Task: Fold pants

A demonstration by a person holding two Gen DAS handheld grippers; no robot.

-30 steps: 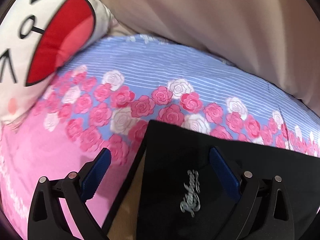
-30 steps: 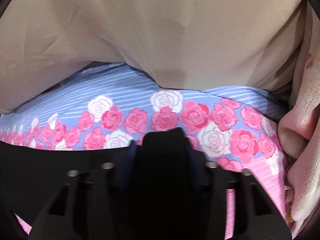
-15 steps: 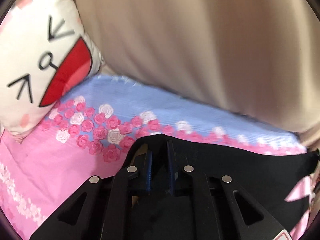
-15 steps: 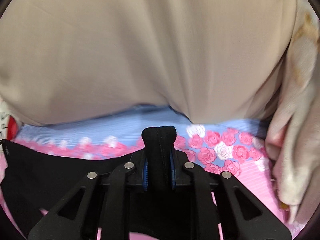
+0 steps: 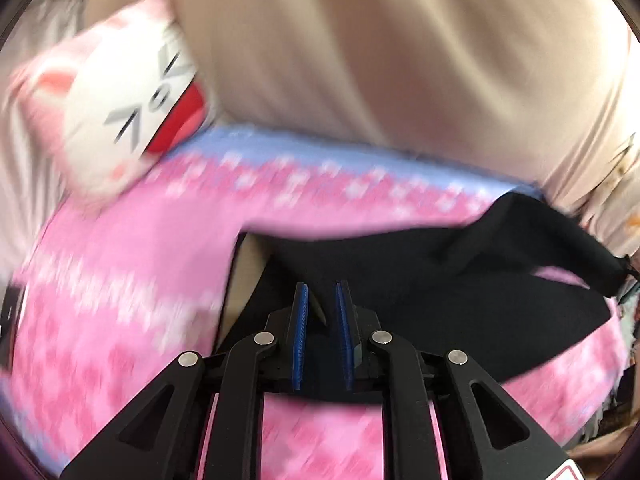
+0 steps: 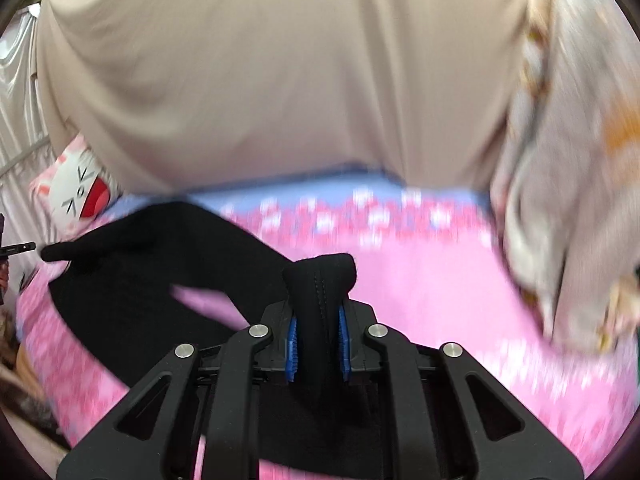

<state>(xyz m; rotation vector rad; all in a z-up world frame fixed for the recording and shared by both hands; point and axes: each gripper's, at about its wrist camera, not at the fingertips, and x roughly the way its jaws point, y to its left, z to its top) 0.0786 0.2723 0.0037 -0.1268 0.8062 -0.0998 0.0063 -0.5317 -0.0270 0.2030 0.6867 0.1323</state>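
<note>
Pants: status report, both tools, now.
Right tool shut on black pants, bunched edge sticking up between pads. Left tool nearly closed over pants; grip unclear. Pants lifted, spanning pink floral bedsheet. Cat pillow far left, clear.

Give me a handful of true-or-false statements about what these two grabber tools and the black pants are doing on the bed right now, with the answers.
1. The right gripper is clamped on a bunched edge of the black pants. True.
2. The pants lie on a plain green sheet. False: the bedsheet is pink and blue with a rose print.
3. A white cat-face pillow sits at the far left of the bed. True.
4. The left gripper is spread wide open. False: its blue pads stand close together with a narrow gap, over the pants; whether cloth is pinched is unclear.
5. A beige curtain hangs behind the bed. True.
</note>
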